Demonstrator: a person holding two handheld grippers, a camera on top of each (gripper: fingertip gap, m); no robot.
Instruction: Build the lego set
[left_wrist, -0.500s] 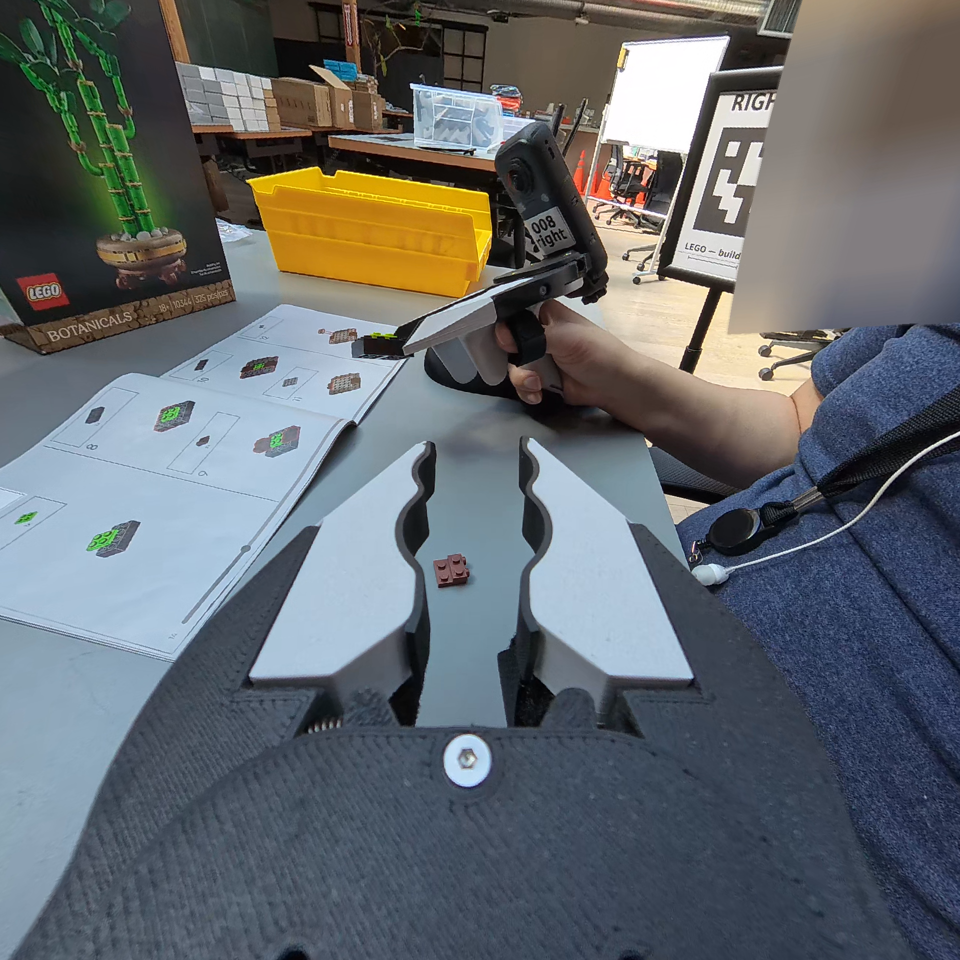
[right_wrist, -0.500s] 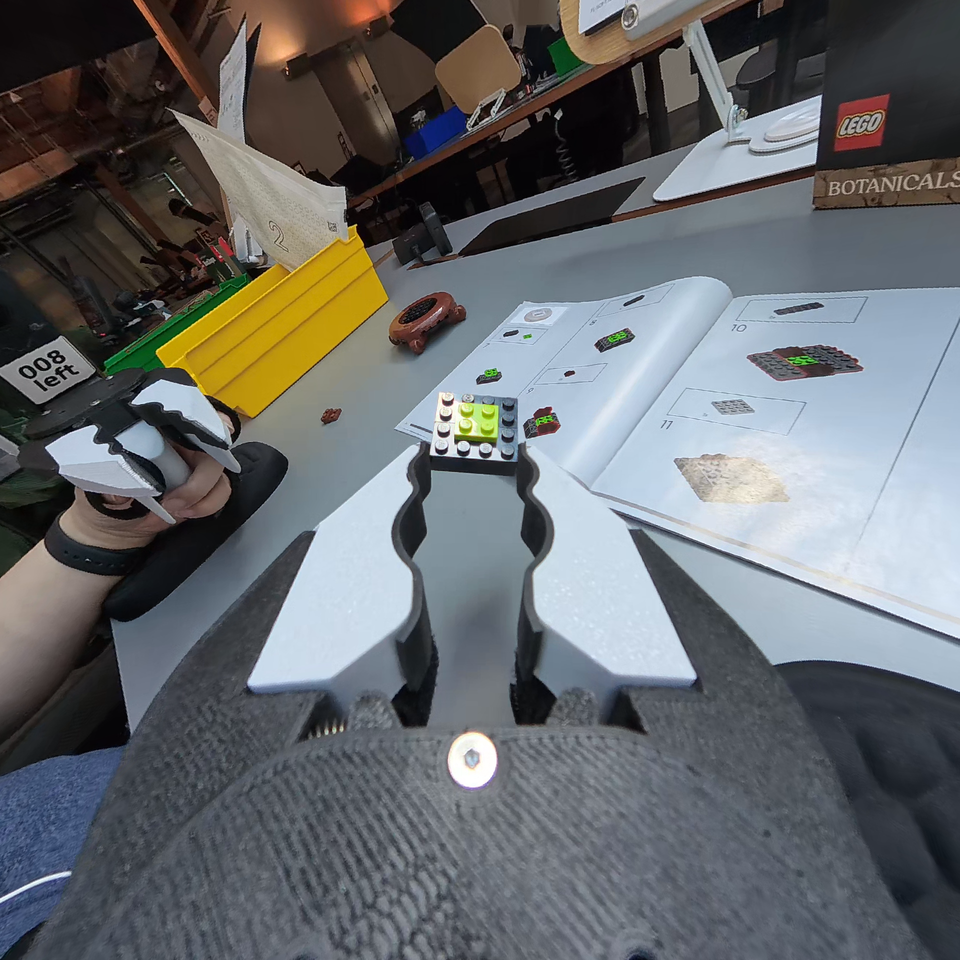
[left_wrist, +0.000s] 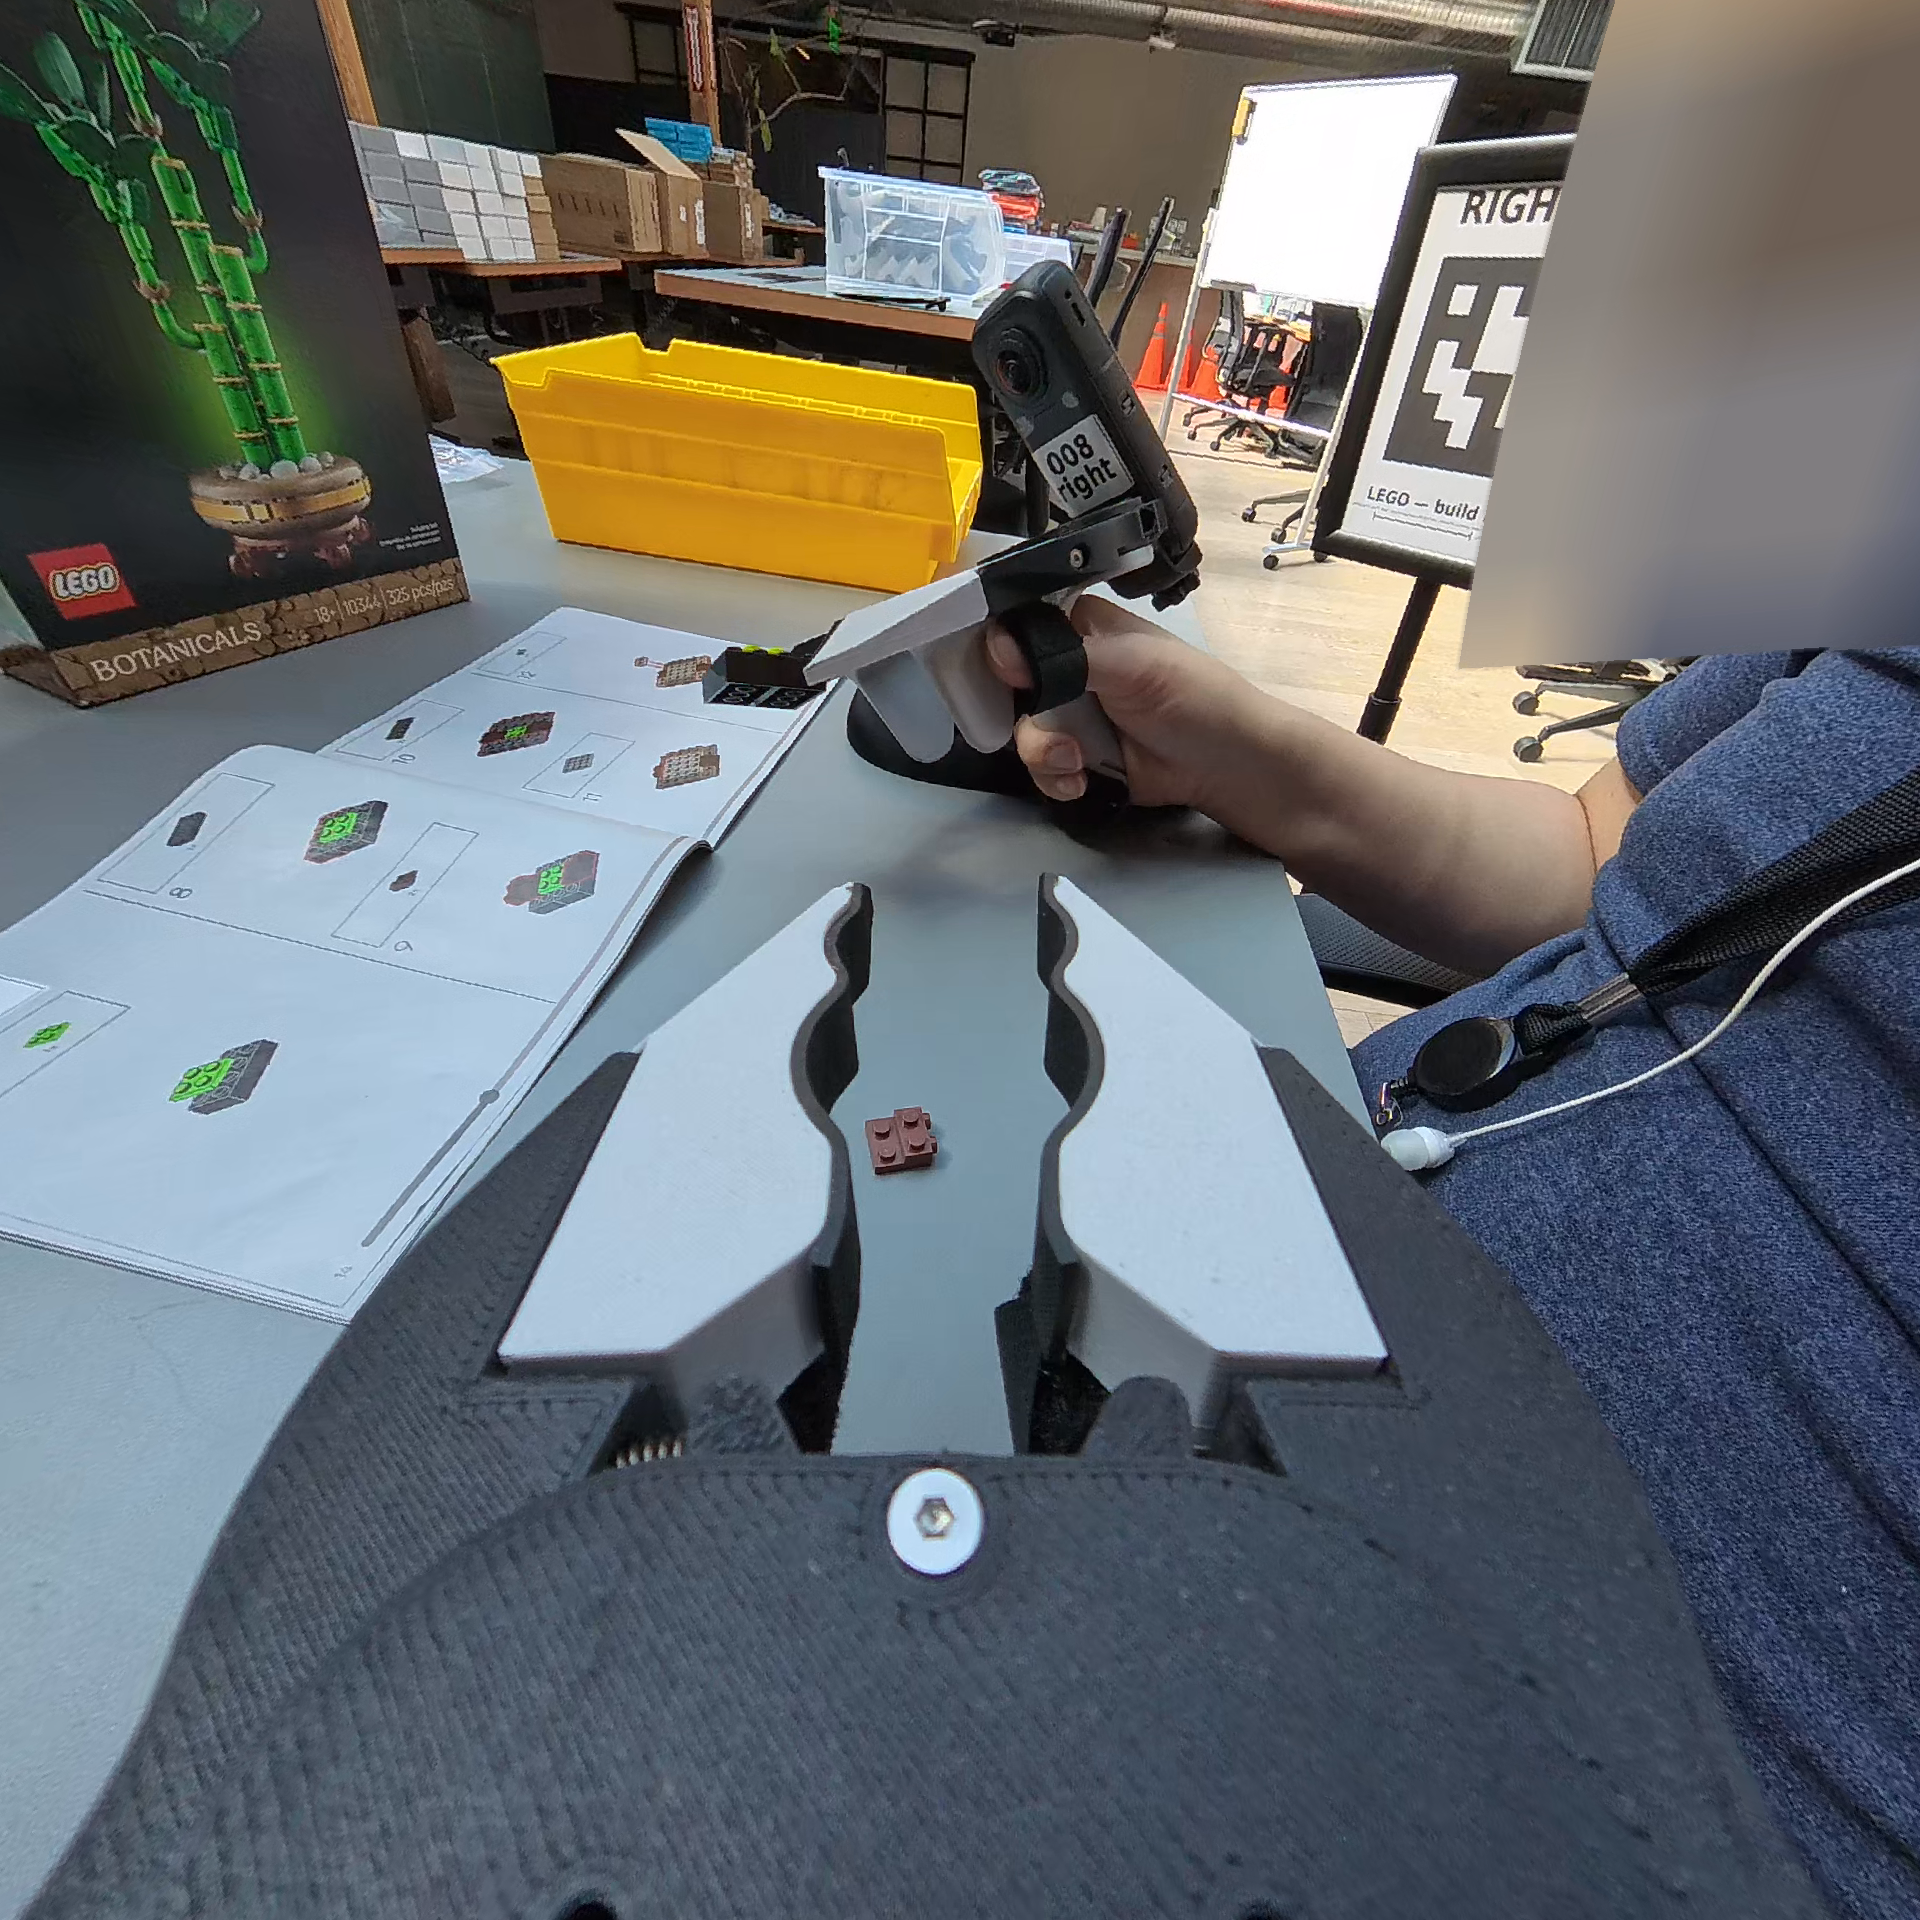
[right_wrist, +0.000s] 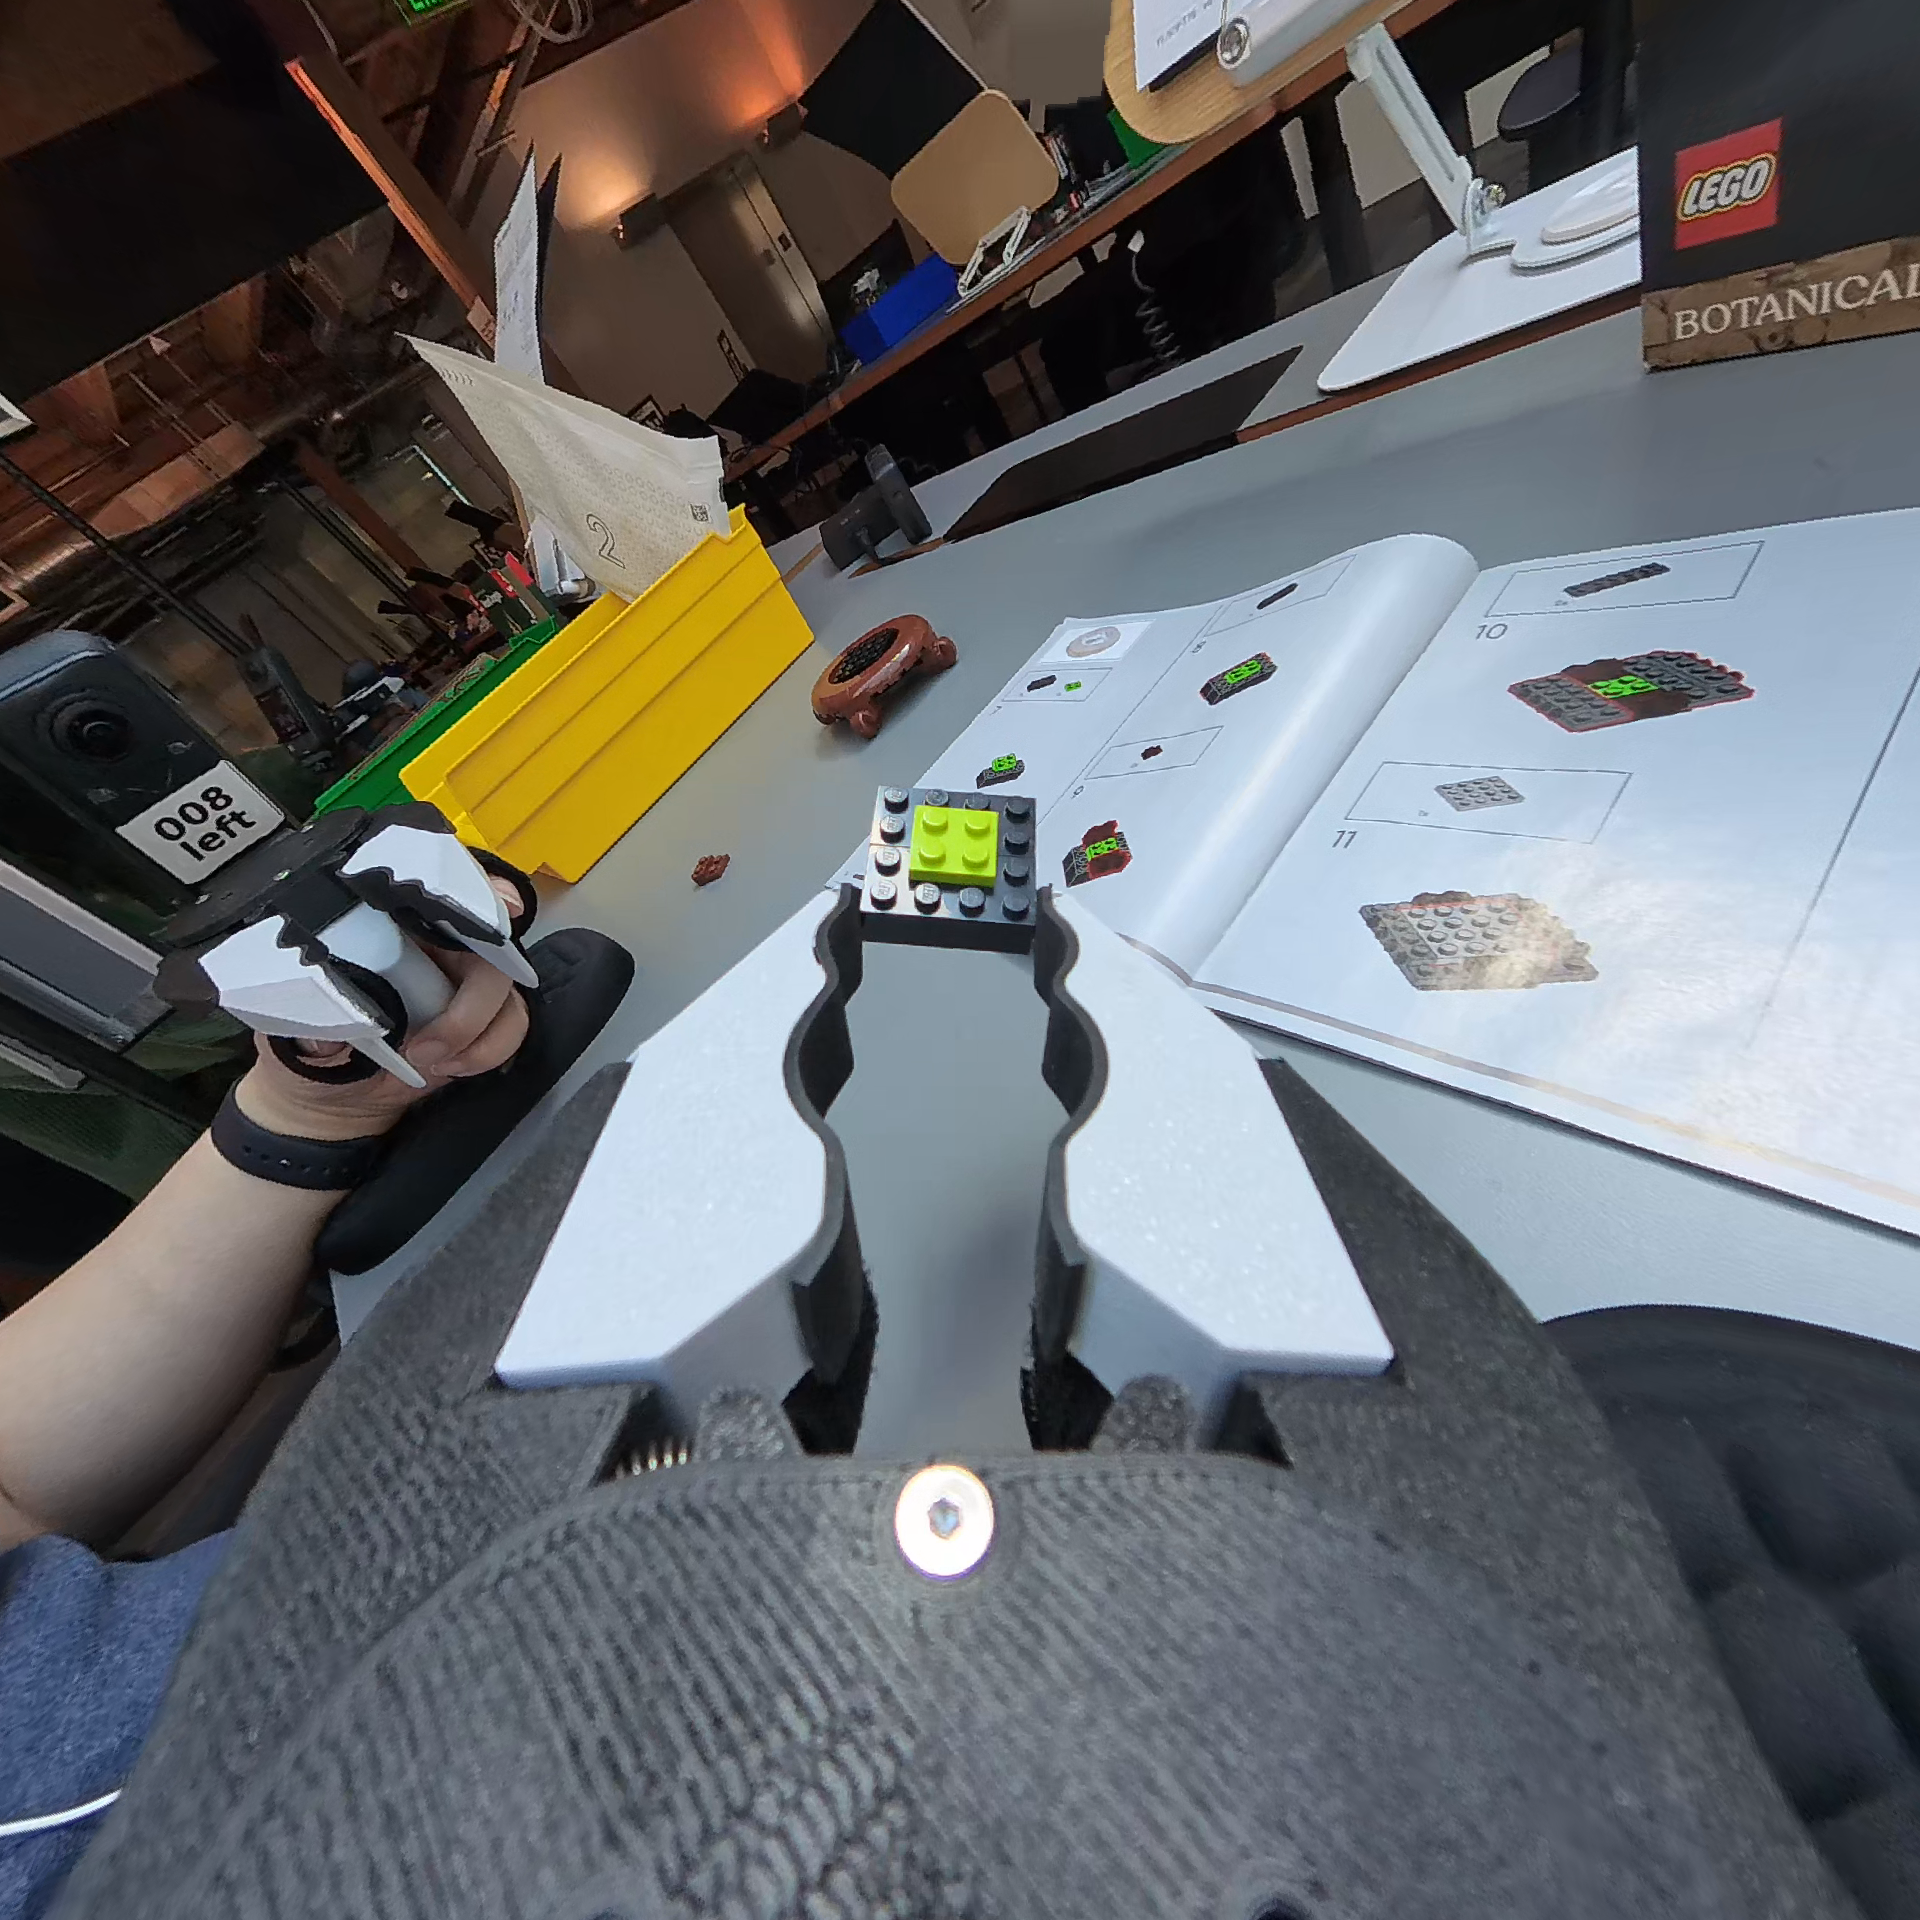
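My right gripper (right_wrist: 948, 914) is shut on a black plate assembly (right_wrist: 951, 862) with a lime green 2x2 brick on top, held just above the open instruction booklet (right_wrist: 1455, 831). The same assembly shows in the left wrist view (left_wrist: 764, 675) at the tips of the right gripper (left_wrist: 821, 665). My left gripper (left_wrist: 954, 902) is open above the grey table (left_wrist: 935, 831). A small reddish-brown 2x2 plate (left_wrist: 901, 1140) lies on the table in the gap between its fingers, untouched. That plate also shows in the right wrist view (right_wrist: 711, 868), with the left gripper (right_wrist: 353, 935) beside it.
A yellow bin (left_wrist: 748, 457) stands at the back of the table. The set's box (left_wrist: 208, 343) stands at the far left. A round brown pot base (right_wrist: 883, 673) sits beyond the booklet. A black wrist rest (right_wrist: 499, 1091) lies under the left hand. The table edge runs near the person's torso (left_wrist: 1662, 1143).
The left wrist view has shifted slightly, so the right gripper with the assembly sits a little higher and further left over the booklet. The brown plate has not moved.
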